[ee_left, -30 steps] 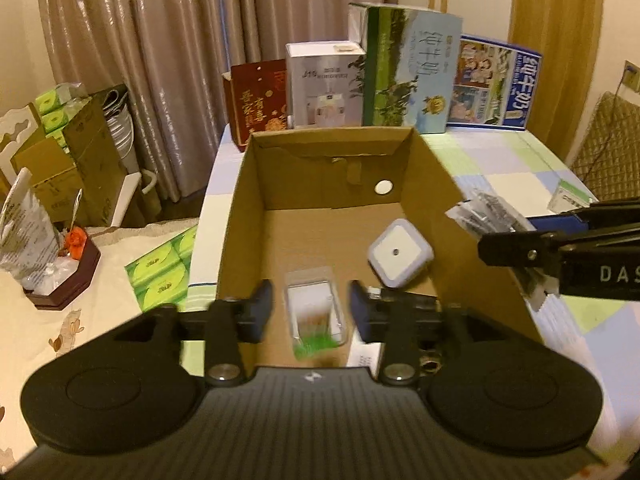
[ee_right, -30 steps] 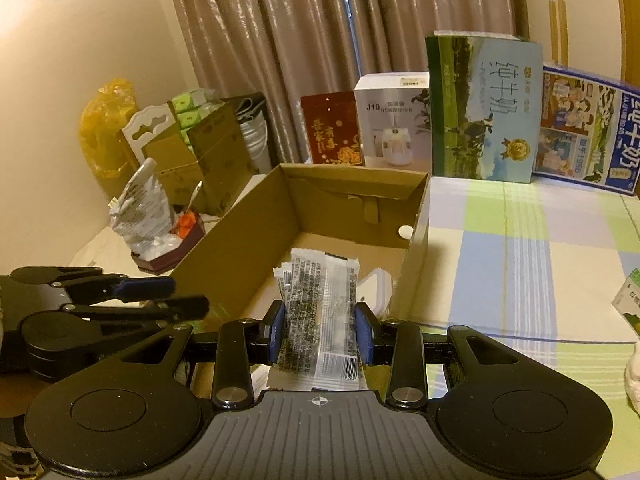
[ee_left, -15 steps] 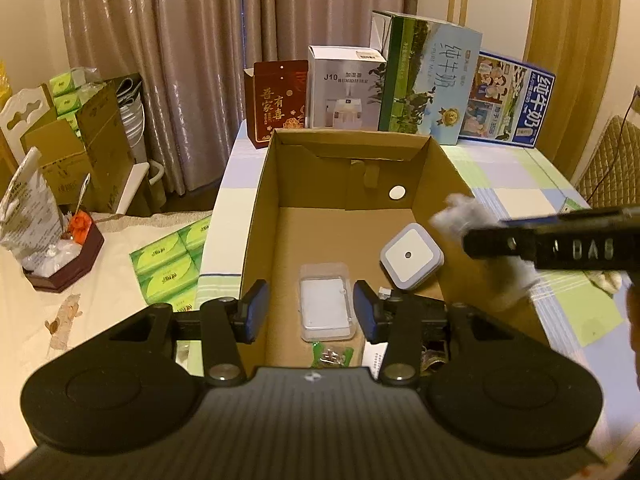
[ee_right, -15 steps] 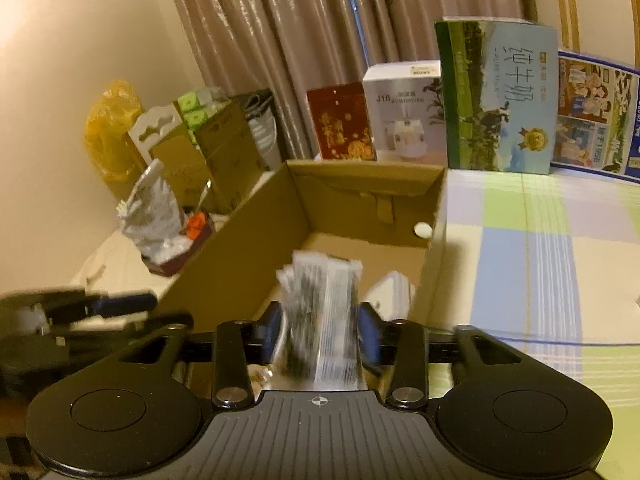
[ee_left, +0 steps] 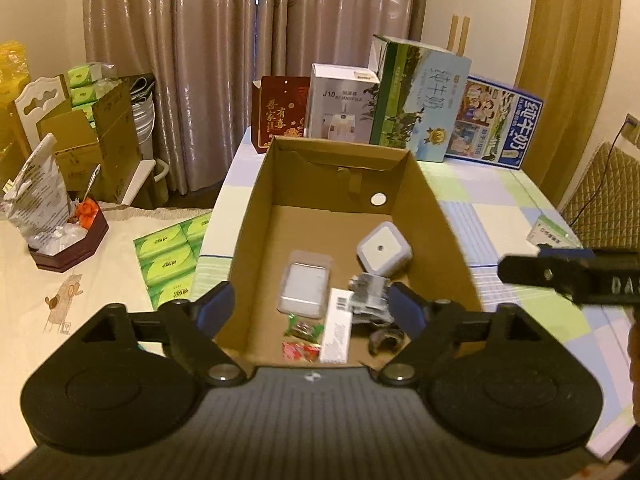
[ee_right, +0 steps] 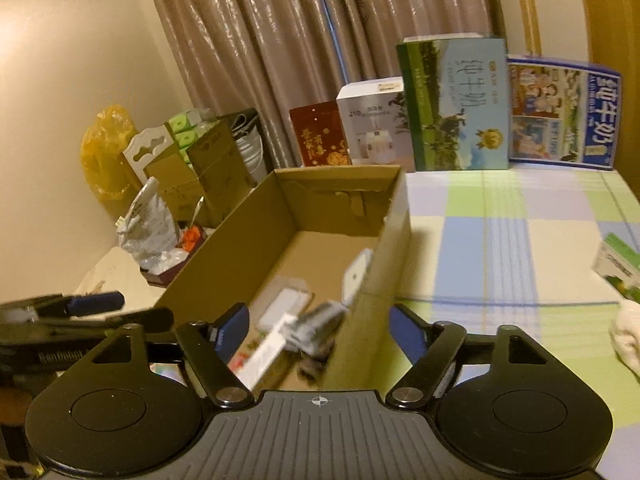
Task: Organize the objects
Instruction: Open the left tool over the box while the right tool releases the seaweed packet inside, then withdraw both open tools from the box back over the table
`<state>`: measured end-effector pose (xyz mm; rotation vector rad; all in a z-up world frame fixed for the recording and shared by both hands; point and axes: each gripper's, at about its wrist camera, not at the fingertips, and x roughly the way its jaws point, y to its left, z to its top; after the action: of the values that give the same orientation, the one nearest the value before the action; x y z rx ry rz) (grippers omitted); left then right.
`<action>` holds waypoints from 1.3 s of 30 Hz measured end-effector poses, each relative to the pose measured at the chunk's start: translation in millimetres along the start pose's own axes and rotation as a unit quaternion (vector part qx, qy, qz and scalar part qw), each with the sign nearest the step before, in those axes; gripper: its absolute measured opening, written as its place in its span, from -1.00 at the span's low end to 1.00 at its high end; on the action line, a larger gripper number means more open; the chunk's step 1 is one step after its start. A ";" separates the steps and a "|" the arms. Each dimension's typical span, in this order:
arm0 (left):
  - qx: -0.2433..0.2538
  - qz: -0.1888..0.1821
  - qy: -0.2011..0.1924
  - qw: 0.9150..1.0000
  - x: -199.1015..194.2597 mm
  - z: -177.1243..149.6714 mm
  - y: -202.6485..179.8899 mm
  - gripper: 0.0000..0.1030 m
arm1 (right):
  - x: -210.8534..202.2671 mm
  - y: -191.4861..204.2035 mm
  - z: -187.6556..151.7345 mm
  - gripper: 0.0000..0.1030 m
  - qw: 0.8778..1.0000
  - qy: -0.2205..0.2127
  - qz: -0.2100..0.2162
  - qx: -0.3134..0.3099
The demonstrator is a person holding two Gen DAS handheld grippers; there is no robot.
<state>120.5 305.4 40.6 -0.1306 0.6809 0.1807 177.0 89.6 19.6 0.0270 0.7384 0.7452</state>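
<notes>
An open cardboard box (ee_left: 256, 216) stands on the checked table. On its floor lie a clear plastic case (ee_left: 305, 289), a white square device (ee_left: 384, 250), a grey printed packet (ee_left: 370, 298), a long white box (ee_left: 338, 330) and small green and red sweets (ee_left: 303, 338). My left gripper (ee_left: 311, 306) hangs open over the box's near end, holding nothing. My right gripper (ee_right: 320, 320) is open too, straddling the box's right wall (ee_right: 386, 276). The grey printed packet (ee_right: 316, 326) lies loose just inside that wall. From the left wrist view, the right gripper (ee_left: 520, 269) reaches in from the right.
Tall cartons line the table's far edge: a red box (ee_left: 280, 110), a white J10 box (ee_left: 342, 108) and milk cartons (ee_left: 424, 100). A small green-white box (ee_right: 616, 264) and a white cloth (ee_right: 628, 336) lie on the table's right. Tissue packs (ee_left: 172, 256) sit left of the box.
My right gripper opened and the grey packet dropped into the box. My left gripper let go of the clear case, which settled on the box floor, and its fingers spread wider.
</notes>
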 end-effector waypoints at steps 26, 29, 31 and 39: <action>0.007 -0.008 -0.044 0.999 -100.6 -51.7 -120.9 0.98 | -162.1 -67.2 -81.0 0.96 0.996 -0.020 -0.079 0.024; 0.011 -0.019 -0.046 0.999 -104.9 -57.4 -135.3 0.98 | -176.2 -78.0 -87.4 0.96 0.995 -0.026 -0.092 0.035; 0.013 -0.030 -0.042 0.999 -106.0 -61.2 -144.4 0.98 | -183.6 -85.8 -90.3 0.96 0.994 -0.030 -0.099 0.044; 0.026 -0.061 -0.027 0.997 -108.4 -71.2 -178.4 0.98 | -209.3 -109.3 -101.7 0.96 0.990 -0.042 -0.119 0.067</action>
<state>31.4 105.2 65.4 -0.1175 0.6203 0.0490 76.0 -146.0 39.1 0.0911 0.6963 0.4637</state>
